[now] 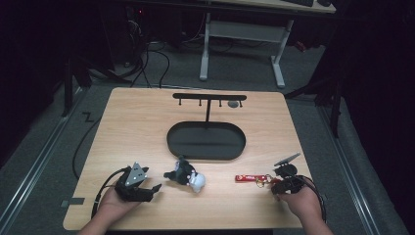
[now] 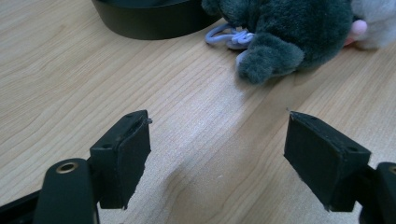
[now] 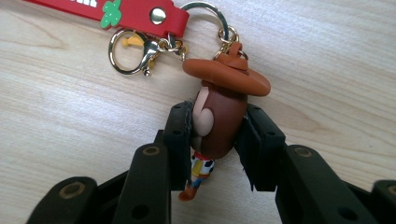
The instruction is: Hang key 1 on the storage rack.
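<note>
Right gripper view showed the right gripper (image 3: 217, 140) clamped on the cowboy figure (image 3: 219, 116) at frame centre (red strap (image 3: 116, 11) trailing upper left), likely for hanging on the rack (image 1: 209, 98). The left gripper (image 2: 217, 158) stood open below the plush (image 2: 285, 32).

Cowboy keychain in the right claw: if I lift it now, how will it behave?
The cowboy figure looks rigid, so the right claw probably holds firm. The red strap likely dangles from the gold rings and swings. Probably light.
</note>
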`<state>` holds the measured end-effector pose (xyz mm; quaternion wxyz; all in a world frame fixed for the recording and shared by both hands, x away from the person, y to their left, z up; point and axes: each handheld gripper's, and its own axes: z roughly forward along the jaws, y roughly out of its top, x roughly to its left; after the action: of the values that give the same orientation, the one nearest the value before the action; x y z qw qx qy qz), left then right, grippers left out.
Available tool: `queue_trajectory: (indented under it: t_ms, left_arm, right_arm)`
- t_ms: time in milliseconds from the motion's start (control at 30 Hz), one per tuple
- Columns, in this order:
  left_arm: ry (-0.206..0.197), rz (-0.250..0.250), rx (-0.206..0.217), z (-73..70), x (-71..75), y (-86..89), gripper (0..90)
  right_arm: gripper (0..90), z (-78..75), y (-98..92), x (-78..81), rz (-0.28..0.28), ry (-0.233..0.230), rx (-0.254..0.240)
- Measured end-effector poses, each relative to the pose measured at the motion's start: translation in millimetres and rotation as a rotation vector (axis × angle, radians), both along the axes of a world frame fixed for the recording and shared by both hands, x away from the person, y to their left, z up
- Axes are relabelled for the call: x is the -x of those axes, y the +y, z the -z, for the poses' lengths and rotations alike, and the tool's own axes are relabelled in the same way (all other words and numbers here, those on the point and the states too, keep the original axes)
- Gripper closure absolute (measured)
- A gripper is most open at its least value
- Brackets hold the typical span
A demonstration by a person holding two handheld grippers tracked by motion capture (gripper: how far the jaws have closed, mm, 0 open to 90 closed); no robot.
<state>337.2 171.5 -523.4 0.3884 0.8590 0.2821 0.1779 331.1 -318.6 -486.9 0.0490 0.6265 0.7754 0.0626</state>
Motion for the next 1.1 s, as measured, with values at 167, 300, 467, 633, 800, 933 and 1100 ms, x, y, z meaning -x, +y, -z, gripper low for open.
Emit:
queue_trajectory:
  t_ms: [167,300,467,633,800,933,1100]
  left_arm:
    - [0.002,0.000,-0.001,0.6,-0.6,-0.3,22.9]
    - [0.003,0.004,-0.002,0.7,-0.2,-0.9,23.1]
    - [0.003,0.005,0.003,0.4,0.4,-0.9,23.2]
    - [0.003,0.007,0.001,0.3,0.8,-1.3,23.2]
    - [0.006,0.012,-0.004,0.7,1.0,-2.0,23.2]
    - [0.005,0.012,-0.002,0.8,1.3,-2.2,23.2]
    - [0.005,0.010,-0.001,0.7,1.6,-1.9,23.3]
  right_arm:
    - [66.5,-7.7,0.0,-1.8,-0.012,0.012,-0.037]
    - [66.5,-19.6,4.5,-1.6,-0.043,0.035,-0.062]
    - [66.8,-35.1,10.7,-0.5,-0.071,0.058,-0.067]
    - [66.9,-59.8,19.0,-1.2,-0.099,0.043,-0.070]
    - [67.0,-84.8,28.5,-3.7,-0.117,0.006,-0.079]
    - [67.2,-95.7,35.3,-6.3,-0.137,-0.010,-0.077]
    - [67.3,-107.4,41.8,-10.3,-0.150,-0.038,-0.069]
